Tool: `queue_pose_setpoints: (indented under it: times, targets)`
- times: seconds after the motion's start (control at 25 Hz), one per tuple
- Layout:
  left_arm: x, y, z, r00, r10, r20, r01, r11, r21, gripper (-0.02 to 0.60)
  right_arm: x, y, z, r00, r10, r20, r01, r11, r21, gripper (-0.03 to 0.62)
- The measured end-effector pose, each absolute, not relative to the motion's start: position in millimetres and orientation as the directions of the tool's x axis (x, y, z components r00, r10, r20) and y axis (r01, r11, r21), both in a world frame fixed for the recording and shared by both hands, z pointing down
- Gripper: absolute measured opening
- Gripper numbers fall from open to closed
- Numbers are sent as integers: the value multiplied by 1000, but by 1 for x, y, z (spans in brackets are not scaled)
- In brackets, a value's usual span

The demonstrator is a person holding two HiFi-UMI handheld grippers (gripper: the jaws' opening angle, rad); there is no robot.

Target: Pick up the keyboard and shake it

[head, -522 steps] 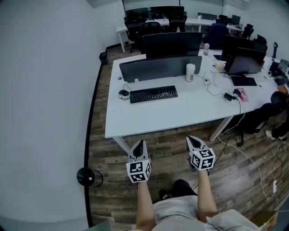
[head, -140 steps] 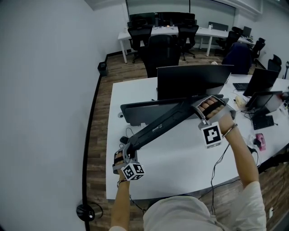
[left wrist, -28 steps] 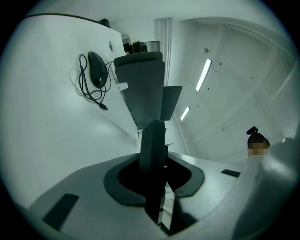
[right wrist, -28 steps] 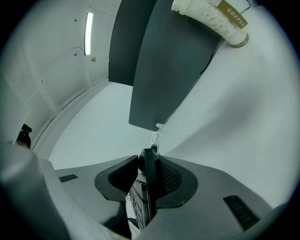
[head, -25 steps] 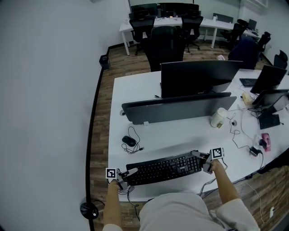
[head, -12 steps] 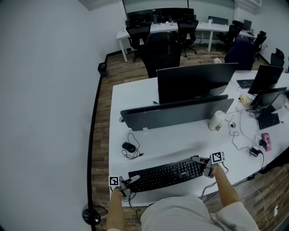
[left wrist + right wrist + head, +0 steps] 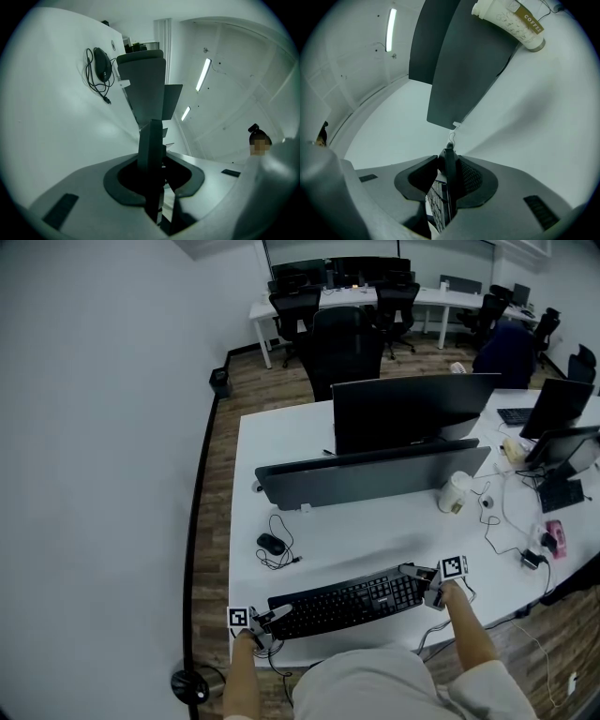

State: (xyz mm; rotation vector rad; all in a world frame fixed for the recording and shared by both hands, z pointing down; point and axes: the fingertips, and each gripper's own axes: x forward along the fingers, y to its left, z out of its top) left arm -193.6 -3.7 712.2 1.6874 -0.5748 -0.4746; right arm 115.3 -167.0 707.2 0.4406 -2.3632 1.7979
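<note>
A black keyboard lies level along the front edge of the white desk, and I cannot tell whether it rests on the desk or hangs just above it. My left gripper is shut on its left end. My right gripper is shut on its right end. In the left gripper view the keyboard shows end-on as a dark slab clamped in the left gripper. In the right gripper view its keys show inside the right gripper.
A black mouse with a coiled cable lies behind the keyboard's left end. A grey divider panel and a monitor stand across the desk's middle. A paper coffee cup and loose cables sit at the right.
Several seconds ago the keyboard was held high and tilted over the desk; now it is low and level at the front edge. Over the last second nothing visibly moved.
</note>
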Motion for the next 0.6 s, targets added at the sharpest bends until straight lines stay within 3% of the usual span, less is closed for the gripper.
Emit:
queue_pose_setpoints:
  times: [0.24, 0.44, 0.6]
  targets:
    - [-192, -3, 716, 788, -616, 20, -123, -125, 984, 121, 113, -168, 701, -961, -135, 241, -269, 261, -927, 155]
    - [-215, 4, 750, 758, -607, 238, -338, -54, 940, 121, 117, -170, 707, -953, -134, 271, -300, 300, -905, 155]
    - [-202, -4, 739, 785, -609, 118, -210, -82, 974, 121, 123, -169, 717, -940, -160, 300, -329, 208, -921, 156]
